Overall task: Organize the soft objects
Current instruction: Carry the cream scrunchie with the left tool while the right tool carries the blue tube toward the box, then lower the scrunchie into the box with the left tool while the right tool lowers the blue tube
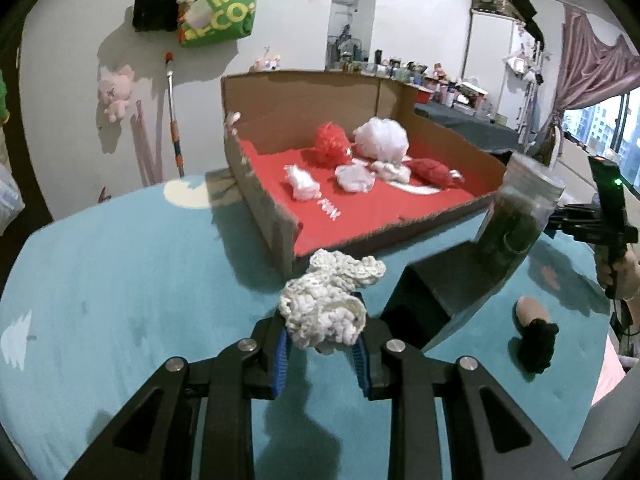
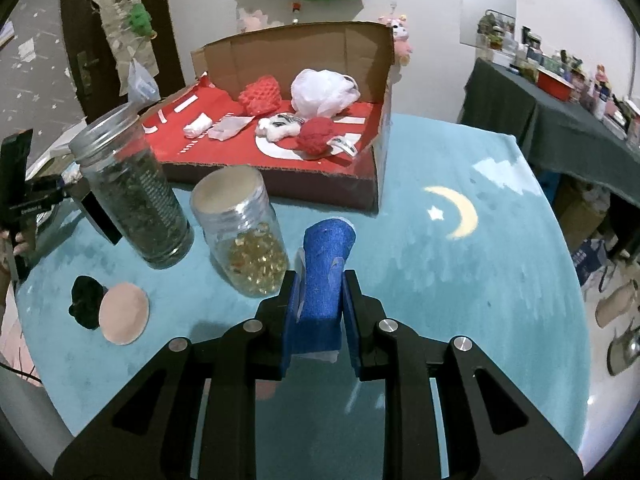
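Item 1, left hand. Left gripper, jaws pinched on a cream crocheted piece, which bulges above the blue pads and hangs clear of the teal rug. It is just short of the near wall of the cardboard box.

Item 2, centre. Box, red-lined, already holding sorted soft goods: a red mesh puff, a white mesh puff, a dark red knit bundle and small white scraps. Step in hand, by judgement: carrying two more pieces to this box.

Item 3, right hand. Right gripper, jaws pressed nearly together on a blue foam roll held upright between the pads, above the rug and on the near side of the box.

Item 4, not yet collected. A black fuzzy piece touching a pink round pad on the rug; two glass jars, one of dark leaves and one of amber beads (hard goods, probably not for the box).

Next move, by judgement: lift each load over the low front wall, then spread the jaws above bare red lining.
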### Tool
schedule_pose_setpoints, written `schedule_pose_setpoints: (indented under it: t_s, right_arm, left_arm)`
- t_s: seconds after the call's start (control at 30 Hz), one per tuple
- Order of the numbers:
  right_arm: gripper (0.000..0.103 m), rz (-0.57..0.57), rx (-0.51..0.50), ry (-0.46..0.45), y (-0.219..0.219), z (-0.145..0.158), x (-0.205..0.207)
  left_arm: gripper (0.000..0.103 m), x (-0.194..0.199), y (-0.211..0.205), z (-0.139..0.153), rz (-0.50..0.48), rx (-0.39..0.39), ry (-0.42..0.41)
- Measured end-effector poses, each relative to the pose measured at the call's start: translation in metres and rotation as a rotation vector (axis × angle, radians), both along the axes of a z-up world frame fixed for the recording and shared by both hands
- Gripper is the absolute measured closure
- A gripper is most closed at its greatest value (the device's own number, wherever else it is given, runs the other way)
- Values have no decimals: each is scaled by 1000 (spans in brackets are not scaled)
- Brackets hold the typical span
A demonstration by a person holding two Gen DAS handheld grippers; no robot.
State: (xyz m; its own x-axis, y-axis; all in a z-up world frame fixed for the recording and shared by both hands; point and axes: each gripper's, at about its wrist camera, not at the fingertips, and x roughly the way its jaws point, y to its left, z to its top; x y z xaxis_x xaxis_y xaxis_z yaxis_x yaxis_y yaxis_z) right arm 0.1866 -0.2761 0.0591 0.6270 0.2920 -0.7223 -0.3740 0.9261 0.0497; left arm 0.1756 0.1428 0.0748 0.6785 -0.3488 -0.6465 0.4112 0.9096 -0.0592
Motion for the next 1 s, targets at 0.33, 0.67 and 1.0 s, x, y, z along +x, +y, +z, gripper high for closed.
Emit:
schedule_pose_setpoints:
  t_s: [0.33, 0.67, 1.0]
  right_arm:
    - [83, 93, -39, -29, 12, 20, 30]
    - [83, 220, -25, -7, 39, 42, 77]
    - [83, 366, -69, 142, 95, 29, 135]
  left_arm:
    - [75, 31, -22, 22, -69, 46, -36]
    - [75, 82, -46, 22, -71, 42, 84]
    - [75, 129, -72, 2, -42, 112, 235]
